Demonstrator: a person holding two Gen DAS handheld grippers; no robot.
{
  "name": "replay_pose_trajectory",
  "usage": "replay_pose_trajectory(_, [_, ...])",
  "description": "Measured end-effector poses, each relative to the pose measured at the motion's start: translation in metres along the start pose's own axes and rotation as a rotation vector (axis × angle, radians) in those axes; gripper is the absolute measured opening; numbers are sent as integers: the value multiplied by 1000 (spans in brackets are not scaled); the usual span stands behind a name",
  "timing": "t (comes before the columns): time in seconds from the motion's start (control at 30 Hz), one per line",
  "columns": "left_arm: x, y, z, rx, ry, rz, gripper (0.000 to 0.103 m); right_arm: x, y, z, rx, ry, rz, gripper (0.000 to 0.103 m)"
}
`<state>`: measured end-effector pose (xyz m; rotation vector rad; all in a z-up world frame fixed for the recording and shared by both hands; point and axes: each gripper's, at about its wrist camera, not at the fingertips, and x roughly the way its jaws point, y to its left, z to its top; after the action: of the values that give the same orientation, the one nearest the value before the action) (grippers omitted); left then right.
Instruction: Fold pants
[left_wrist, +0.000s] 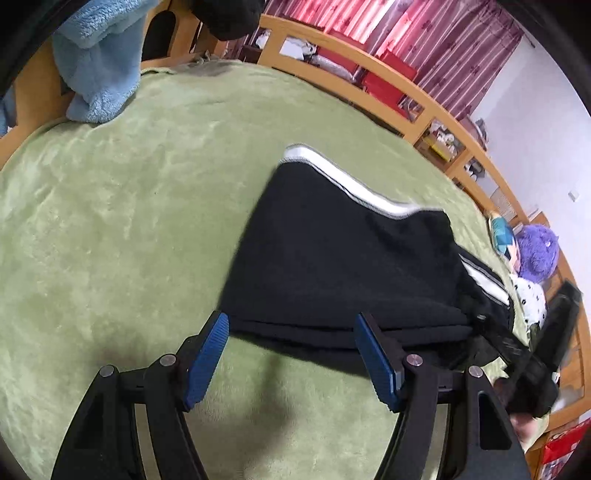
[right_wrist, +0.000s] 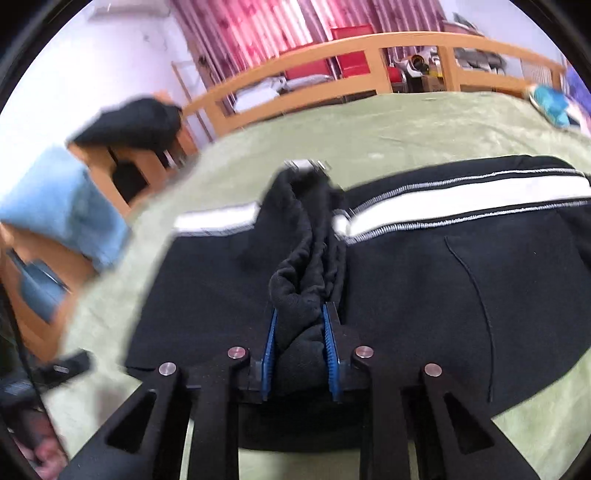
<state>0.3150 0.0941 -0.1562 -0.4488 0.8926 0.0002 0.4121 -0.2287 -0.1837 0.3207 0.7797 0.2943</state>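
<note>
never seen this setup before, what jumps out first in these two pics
The black pants with a white side stripe lie across the green blanket that fills both views. The right gripper is shut on a bunched fold of the black cloth, while the left gripper stands open at the near edge of the pants. A light blue fluffy garment hangs at the bed's far left.

The pants (left_wrist: 332, 266) lie flat on the blanket (left_wrist: 110, 221) that covers the bed. The left gripper (left_wrist: 291, 354) hangs over their near edge, and a bunch of the pants sits between the fingers of the right gripper (right_wrist: 300, 350). Behind the blanket runs a wooden rail (right_wrist: 369, 48), and a towel (left_wrist: 99, 62) hangs at the far left corner.
</note>
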Motion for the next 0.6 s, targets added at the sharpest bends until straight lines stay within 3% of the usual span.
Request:
replay_pose_trajectory(0.03, [-2, 0, 0, -2, -4, -3, 68, -12, 2, 1, -3, -28, 9, 22])
replay_pose_trajectory(0.13, [-3, 1, 2, -14, -9, -8, 68, -28, 6, -6, -81, -74, -75, 21])
replay_pose_trajectory(0.23, [-1, 2, 2, -22, 5, -19, 68, -8, -10, -22, -50, 43, -99, 24])
replay_pose_trajectory(0.3, [0, 1, 1, -20, 11, -21, 68, 2, -13, -30, -97, 94, -111, 25])
replay_pose_trajectory(0.33, [0, 1, 1, -17, 12, -20, 68, -1, -12, -31, -120, 89, -109, 25])
replay_pose_trajectory(0.37, [-1, 0, 1, -16, 10, -21, 68, -8, -10, -30, -144, 72, -111, 30])
replay_pose_trajectory(0.4, [-1, 1, 2, -18, 7, -23, 68, -17, -7, -27, -158, 43, -136, 43])
replay_pose_trajectory(0.47, [0, 1, 3, -22, 7, -24, 68, -35, -1, -17, -184, -46, -152, 50])
replay_pose_trajectory(0.6, [4, 2, 1, -6, 24, -10, 68, -29, 14, 11, -290, -80, -151, 45])
